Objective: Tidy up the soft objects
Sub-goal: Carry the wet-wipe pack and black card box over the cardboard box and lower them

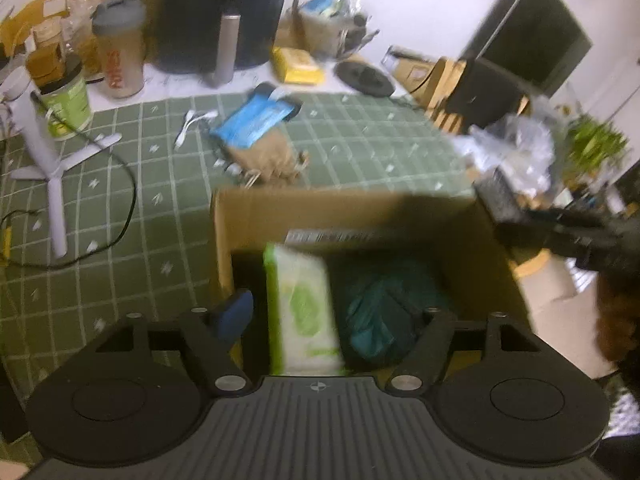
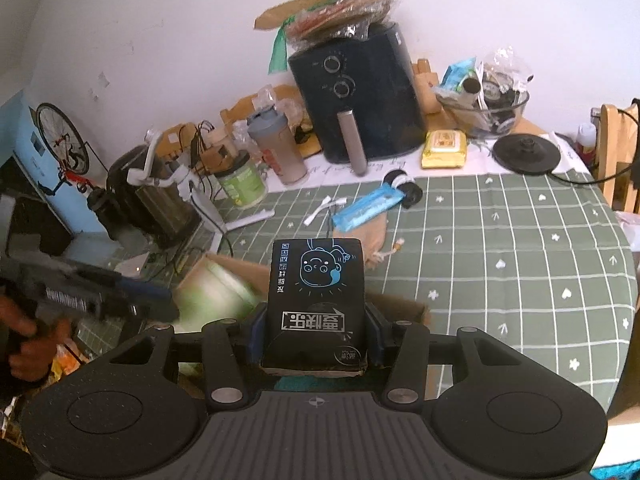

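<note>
A white-and-green tissue pack (image 1: 302,312) stands on end inside the open cardboard box (image 1: 320,216), blurred, beside a teal cloth (image 1: 380,312). My left gripper (image 1: 328,314) hangs over the box and is open. Its blue left pad (image 1: 236,312) is clear of the pack, and the right pad is lost in the dark. In the right wrist view the same pack (image 2: 216,292) is a green blur by the left gripper (image 2: 132,300). My right gripper (image 2: 316,332) is shut on a black tissue pack (image 2: 316,280) with a blue cartoon, held above the box's rim (image 2: 400,304).
On the green checked cloth (image 2: 500,240) lie a blue pack (image 2: 368,204) over a tan pouch (image 2: 378,232) and white cables. At the back stand a black air fryer (image 2: 360,92), a shaker bottle (image 2: 276,144), a yellow wipes pack (image 2: 444,148) and a kettle base (image 2: 524,152). A white stand (image 1: 52,160) is at left.
</note>
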